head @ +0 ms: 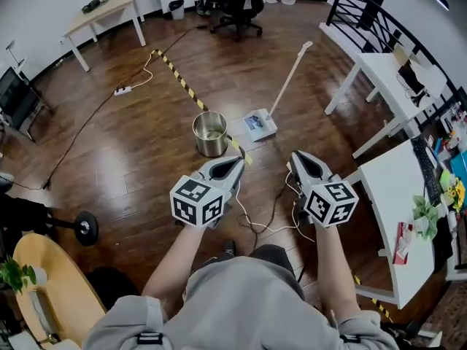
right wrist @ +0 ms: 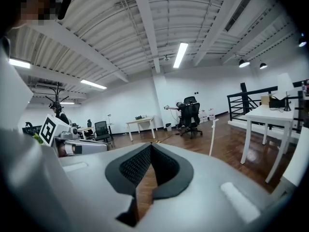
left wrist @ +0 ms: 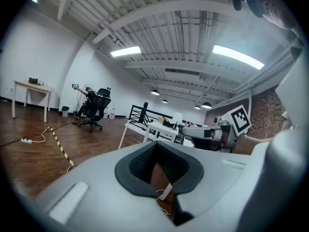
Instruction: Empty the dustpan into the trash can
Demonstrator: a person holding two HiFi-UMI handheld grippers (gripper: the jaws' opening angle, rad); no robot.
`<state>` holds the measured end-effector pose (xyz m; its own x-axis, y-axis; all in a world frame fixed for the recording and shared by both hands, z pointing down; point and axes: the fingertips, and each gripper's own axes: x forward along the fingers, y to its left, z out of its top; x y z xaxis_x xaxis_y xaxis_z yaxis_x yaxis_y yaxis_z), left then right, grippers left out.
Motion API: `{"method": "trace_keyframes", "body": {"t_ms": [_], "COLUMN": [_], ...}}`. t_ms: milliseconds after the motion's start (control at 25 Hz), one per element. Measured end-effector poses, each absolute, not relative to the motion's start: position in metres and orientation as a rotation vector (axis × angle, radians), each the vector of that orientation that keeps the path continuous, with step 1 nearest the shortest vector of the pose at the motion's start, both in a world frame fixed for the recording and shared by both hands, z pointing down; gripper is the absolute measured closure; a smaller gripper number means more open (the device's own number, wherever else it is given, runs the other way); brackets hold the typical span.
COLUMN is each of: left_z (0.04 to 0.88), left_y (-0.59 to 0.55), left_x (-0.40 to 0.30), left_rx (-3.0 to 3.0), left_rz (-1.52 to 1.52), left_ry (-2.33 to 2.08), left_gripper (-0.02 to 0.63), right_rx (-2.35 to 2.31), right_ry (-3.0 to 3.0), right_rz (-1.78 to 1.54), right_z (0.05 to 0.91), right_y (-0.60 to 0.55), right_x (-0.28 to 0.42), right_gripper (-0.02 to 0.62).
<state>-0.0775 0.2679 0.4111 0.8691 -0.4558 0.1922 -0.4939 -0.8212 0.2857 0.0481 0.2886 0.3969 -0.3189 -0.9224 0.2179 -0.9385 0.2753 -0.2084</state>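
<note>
A round metal trash can (head: 210, 133) stands upright on the wood floor ahead of me. Just right of it lies a white dustpan (head: 260, 125) with paper in it; its long white handle (head: 292, 75) leans up and away, and shows as a thin post (right wrist: 213, 137) in the right gripper view. My left gripper (head: 235, 168) is held level short of the can, jaws shut with nothing between them (left wrist: 155, 148). The right gripper (head: 299, 159) hovers beside it, also shut and empty (right wrist: 150, 149). Neither touches the dustpan or can.
Yellow-black tape (head: 179, 79) runs across the floor past the can. Loose cables (head: 263, 221) lie near my feet. White tables (head: 379, 75) line the right side, an office chair (head: 237, 6) stands at the back, and a round wooden table (head: 44, 283) is at lower left.
</note>
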Motion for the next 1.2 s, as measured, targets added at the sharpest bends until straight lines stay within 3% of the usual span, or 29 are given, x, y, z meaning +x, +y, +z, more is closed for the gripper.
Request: {"method": "trace_keyframes", "body": {"t_ms": [880,1200], "left_z": [0.428,0.444], "left_y": [-0.009,-0.092], "left_x": [0.072,0.076], "left_rx": [2.613,2.578], "left_rz": [0.172,0.195], "left_ry": [-0.899,-0.915], "left_gripper": [0.600,0.600], "right_rx": [1.627,1.585], "right_ry": [-2.572,-2.538], "right_rz": [0.512,0.560], "right_z": [0.412,0.434], "right_y": [-0.022,-0.109], "right_x": [0.213,0.217], "right_gripper": [0.595,0.595]}}
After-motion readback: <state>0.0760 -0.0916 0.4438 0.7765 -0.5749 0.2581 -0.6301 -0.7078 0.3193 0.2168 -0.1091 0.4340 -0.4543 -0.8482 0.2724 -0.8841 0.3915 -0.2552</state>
